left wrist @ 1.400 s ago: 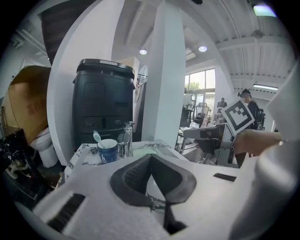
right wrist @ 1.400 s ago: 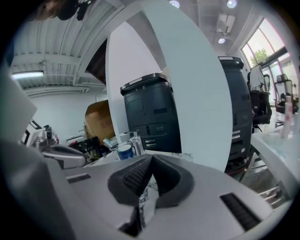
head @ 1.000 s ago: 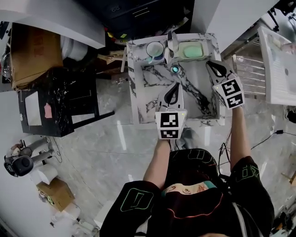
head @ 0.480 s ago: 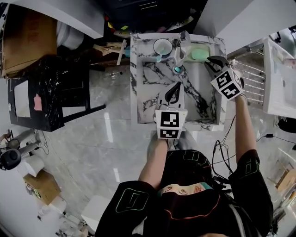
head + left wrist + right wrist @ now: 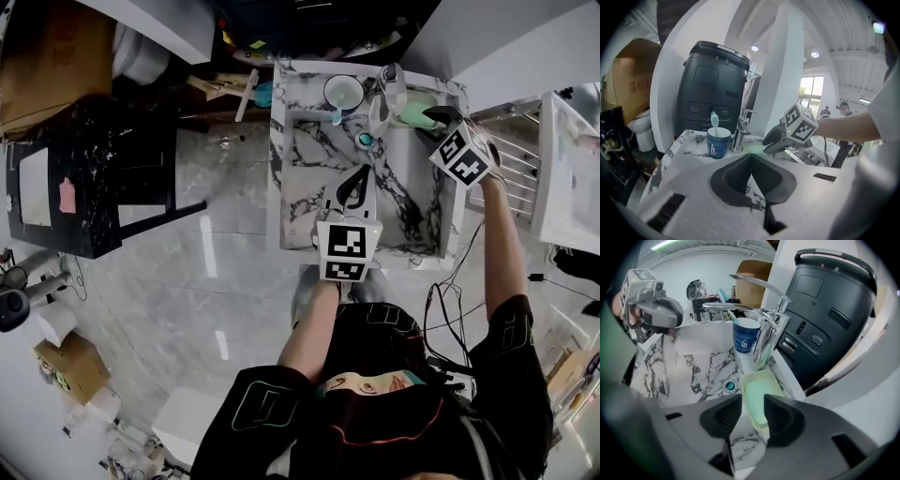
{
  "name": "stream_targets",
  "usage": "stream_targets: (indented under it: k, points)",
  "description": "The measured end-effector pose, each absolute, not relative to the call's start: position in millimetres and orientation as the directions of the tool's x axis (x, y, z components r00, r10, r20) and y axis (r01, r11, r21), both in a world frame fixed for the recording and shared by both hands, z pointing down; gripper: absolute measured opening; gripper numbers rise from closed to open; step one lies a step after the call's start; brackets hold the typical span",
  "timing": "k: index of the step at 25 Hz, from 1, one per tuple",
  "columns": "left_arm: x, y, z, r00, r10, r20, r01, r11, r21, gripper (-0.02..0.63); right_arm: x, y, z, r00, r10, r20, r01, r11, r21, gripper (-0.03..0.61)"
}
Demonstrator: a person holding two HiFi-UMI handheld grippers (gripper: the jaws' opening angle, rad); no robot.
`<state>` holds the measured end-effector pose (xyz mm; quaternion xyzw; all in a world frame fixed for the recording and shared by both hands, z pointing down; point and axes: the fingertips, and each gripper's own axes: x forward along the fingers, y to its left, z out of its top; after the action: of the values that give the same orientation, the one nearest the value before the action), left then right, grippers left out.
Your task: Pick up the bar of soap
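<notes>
Sink (image 5: 278, 141) was marble-patterned, basin bare apart from the drain (image 5: 365, 140) at its far end. Cup (image 5: 342, 92) stood upright on the far ledge, left of the tap (image 5: 384, 94); blue cup, one toothbrush (image 5: 714, 119) standing in it, head up. Dish (image 5: 749, 377) sat on the same ledge just right of the tap, long side running near to far. Soap (image 5: 757, 397) lay flat in the dish, the only thing in it.

Right gripper (image 5: 751, 401) was tilted steeply down over the dish at the far right corner. Its jaws had just been opening and stood about half apart. Its own view showed the soap and the near end of the dish in the gap between the jaws, pads clear of both. Nothing gripped.

Left gripper (image 5: 751, 157) hung over the near middle of the basin, pointing toward the tap. Jaws were together, tips meeting, nothing between them.

Soap was a pale green bar with rounded corners and a smooth top, slightly smaller than the dish, so a pale rim showed round it. Dish colour was close to the soap's, a shade lighter.
</notes>
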<state>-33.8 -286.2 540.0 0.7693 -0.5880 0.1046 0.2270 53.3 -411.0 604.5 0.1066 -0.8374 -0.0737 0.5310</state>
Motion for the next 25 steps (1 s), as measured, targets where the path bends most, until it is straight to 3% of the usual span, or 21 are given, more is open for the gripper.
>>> stream_targets:
  k: [10,18,25]
  points:
    - [-40.1,-287.7,543.3,0.282,-0.857,0.432,-0.954,-0.2,0.225,0.008,49.7,-413.0,626.0,-0.343,-0.151,0.927,-0.038,0.988,0.147,0.211]
    - [-48.0,-289.3,547.4,0.274,-0.856,0.439,-0.955,-0.189,0.228,0.009,45.0,-423.0,629.4,-0.311,-0.158,0.937,0.011,0.985,0.17,0.246]
    - [-48.9,-291.7,549.0,0.277,-0.854,0.44,-0.954,-0.19,0.231,0.008,42.9,-431.5,637.1,-0.314,-0.137,0.939,-0.03,0.99,0.135,0.271]
